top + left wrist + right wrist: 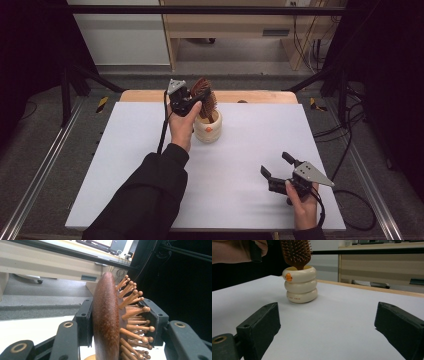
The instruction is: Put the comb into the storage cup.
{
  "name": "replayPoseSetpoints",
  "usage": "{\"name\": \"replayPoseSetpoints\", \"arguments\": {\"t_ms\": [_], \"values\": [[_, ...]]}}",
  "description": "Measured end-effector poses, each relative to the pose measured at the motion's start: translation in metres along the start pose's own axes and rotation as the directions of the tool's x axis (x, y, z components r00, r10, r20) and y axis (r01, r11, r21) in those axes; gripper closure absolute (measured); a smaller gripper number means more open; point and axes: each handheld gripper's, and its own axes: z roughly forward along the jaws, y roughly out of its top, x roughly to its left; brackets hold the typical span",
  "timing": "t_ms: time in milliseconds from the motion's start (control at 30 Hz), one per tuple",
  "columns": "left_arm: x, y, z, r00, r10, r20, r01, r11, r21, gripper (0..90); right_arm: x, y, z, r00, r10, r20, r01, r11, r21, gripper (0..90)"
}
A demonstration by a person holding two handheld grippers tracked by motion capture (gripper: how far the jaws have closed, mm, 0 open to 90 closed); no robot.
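L gripper (pixel 192 101) clamps hairbrush (pixel 204 95) over cup (pixel 208 129); R gripper (pixel 274 166) open

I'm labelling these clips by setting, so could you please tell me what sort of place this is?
Most likely a lab or workshop set up for recording. A white table stands inside a dark metal frame, cables trail over the grey floor, and a desk with a monitor stands behind.

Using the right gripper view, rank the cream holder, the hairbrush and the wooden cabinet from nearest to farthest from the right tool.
1. Cream holder: on the table ahead, left of centre.
2. Hairbrush: standing in the holder, head just above it; nearly level with it.
3. Wooden cabinet: far beyond the table, at right.
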Motion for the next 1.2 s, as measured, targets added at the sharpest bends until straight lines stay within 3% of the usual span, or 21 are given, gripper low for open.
{"name": "replayPoseSetpoints", "arguments": {"t_ms": [1200], "values": [[0.012, -0.002, -0.005, 0.9993, -0.037, -0.001, 0.037, 0.9993, -0.001, 48.2, 0.001, -0.001, 0.001, 1.0000, 0.000, -0.002, 0.000, 1.000, 0.010, 6.3]]}}
